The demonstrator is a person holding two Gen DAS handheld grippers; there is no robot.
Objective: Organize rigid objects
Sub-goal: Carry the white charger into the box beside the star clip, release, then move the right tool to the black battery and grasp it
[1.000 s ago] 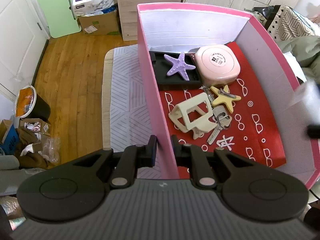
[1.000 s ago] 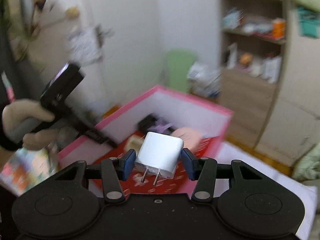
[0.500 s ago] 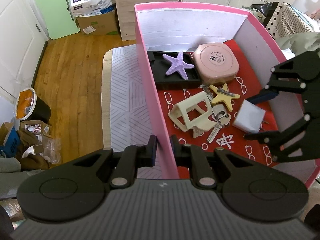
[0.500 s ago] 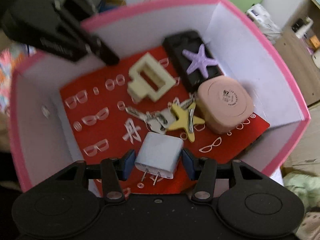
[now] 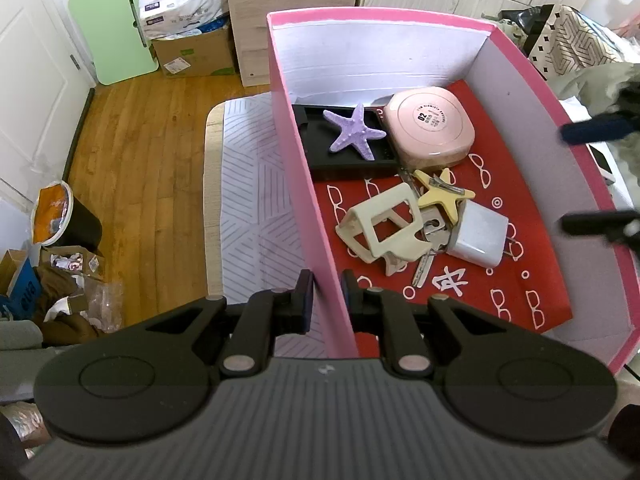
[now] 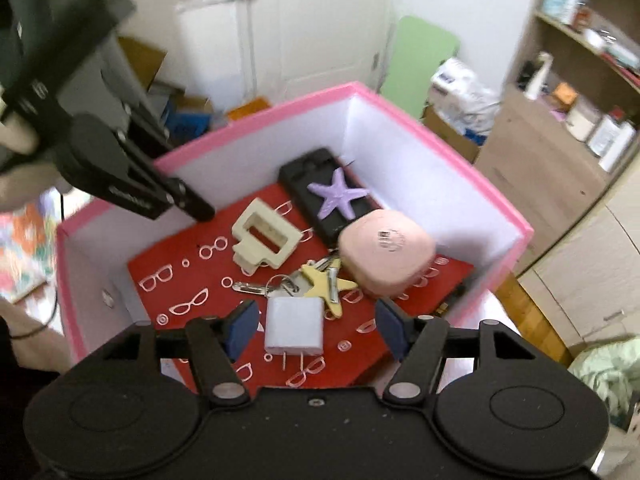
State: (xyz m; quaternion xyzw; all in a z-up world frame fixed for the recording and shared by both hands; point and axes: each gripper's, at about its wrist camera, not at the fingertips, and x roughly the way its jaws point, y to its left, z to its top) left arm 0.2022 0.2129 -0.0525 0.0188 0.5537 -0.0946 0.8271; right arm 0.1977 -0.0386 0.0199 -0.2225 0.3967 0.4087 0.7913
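- Jaws of the right gripper (image 6: 314,330) are opening: the blue pads stand clear on both sides of the white charger (image 6: 294,330), which lies between them on the red floor of the pink box (image 6: 432,216), prongs toward the near edge, no longer gripped.
- Left gripper (image 5: 325,298) is pinched nearly closed on the left wall of the box, one finger outside and one inside, steadying it.
- Charger sits near the middle of the floor, touching or overlapping the keys (image 6: 280,285) and just beside the yellow star (image 6: 322,282); whether it lies flat or is propped on them I cannot tell.
- Risk: if the right gripper lifts out crookedly, a pad could catch the charger's side and drag or flip it, pushing the keys and star along.
- Risk: if it rests partly on the keys, the charger may rock or slide once fully free.
- Risk: the cream bracket (image 6: 264,238), pink case (image 6: 386,252) and purple starfish (image 6: 338,196) on the black tray (image 6: 298,178) crowd the far half, so a wide sweep could knock them.
- Risk: the wall looks thin; a hard tug by the left grip might bend it or shift the box, jostling everything inside.
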